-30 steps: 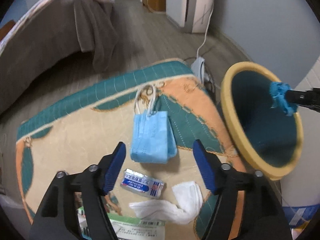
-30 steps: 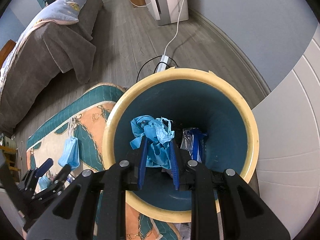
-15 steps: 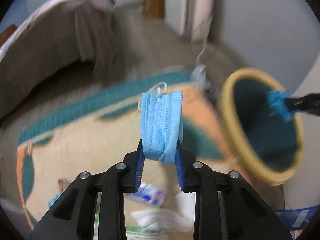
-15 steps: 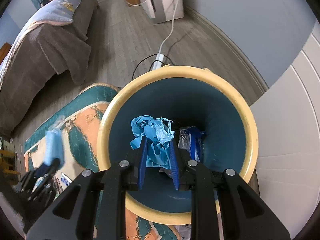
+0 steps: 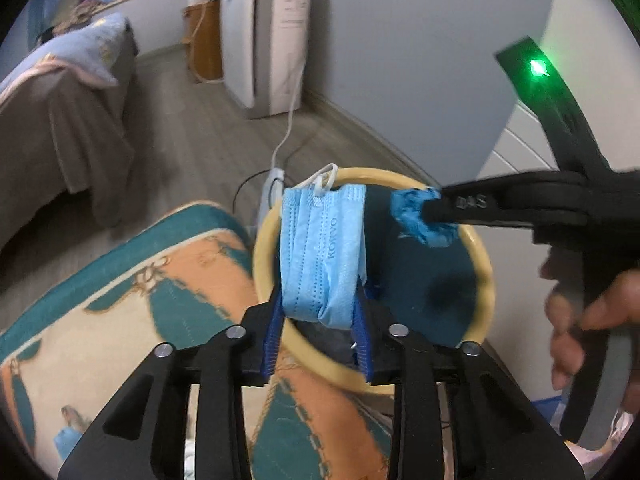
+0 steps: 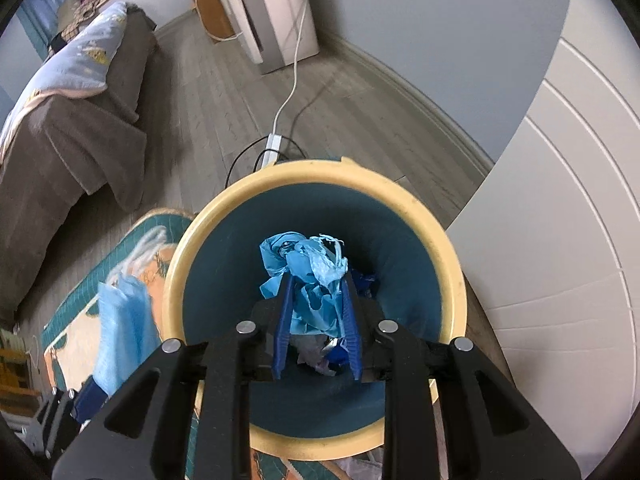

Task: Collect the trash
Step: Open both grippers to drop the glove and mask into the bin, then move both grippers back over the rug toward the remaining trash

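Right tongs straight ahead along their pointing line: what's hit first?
Likely the trash at the bottom of the bin. The right tongs, shut on a crumpled blue bag, point into its open mouth; depth is unclear.

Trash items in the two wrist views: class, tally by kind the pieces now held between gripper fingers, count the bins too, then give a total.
Blue face mask, held in the left gripper: 1
Crumpled blue plastic wad, held in the right gripper: 1
Yellow-rimmed bin: 1
Total: 3
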`<control>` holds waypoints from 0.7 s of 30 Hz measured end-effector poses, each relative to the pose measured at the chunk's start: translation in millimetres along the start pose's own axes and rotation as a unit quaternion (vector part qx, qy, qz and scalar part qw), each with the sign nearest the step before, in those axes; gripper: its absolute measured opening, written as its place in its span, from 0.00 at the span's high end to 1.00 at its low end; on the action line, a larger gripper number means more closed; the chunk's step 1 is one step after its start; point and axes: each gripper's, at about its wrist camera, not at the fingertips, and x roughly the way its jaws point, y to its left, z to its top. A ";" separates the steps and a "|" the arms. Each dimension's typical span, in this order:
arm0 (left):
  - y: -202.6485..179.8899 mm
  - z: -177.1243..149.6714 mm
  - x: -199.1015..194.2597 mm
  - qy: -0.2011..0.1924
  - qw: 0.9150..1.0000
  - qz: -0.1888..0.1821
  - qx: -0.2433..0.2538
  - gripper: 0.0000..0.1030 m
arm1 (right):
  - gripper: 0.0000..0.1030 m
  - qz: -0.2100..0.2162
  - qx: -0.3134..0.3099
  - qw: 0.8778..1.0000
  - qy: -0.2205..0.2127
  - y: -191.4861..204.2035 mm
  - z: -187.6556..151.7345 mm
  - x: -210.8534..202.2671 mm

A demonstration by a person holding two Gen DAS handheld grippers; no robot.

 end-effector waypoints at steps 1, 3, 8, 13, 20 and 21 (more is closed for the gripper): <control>-2.3 -0.8 -1.0 -0.005 1.000 -0.003 0.008 0.59 | 0.67 -0.002 0.002 1.000 -0.003 -0.8 0.6 -1.4; -9.0 -4.4 -3.6 -0.011 1.000 0.000 0.018 0.49 | 0.54 -0.006 0.006 1.000 -0.009 -1.9 1.3 -3.7; -6.8 -7.7 -13.1 -0.020 0.999 0.019 0.017 0.26 | 0.25 -0.004 0.004 1.000 -0.011 5.7 0.8 -3.5; 5.2 -4.2 -24.8 -0.032 0.999 0.040 -0.003 0.11 | 0.09 -0.004 -0.005 1.000 -0.013 15.8 -0.4 -7.5; 29.1 -5.2 -51.7 -0.033 0.996 0.078 -0.015 0.09 | 0.06 0.000 -0.022 1.000 -0.019 40.6 -4.1 -25.1; 33.2 -5.9 -60.2 -0.034 0.996 0.084 -0.017 0.09 | 0.06 0.002 -0.027 0.999 -0.022 45.6 -5.5 -30.1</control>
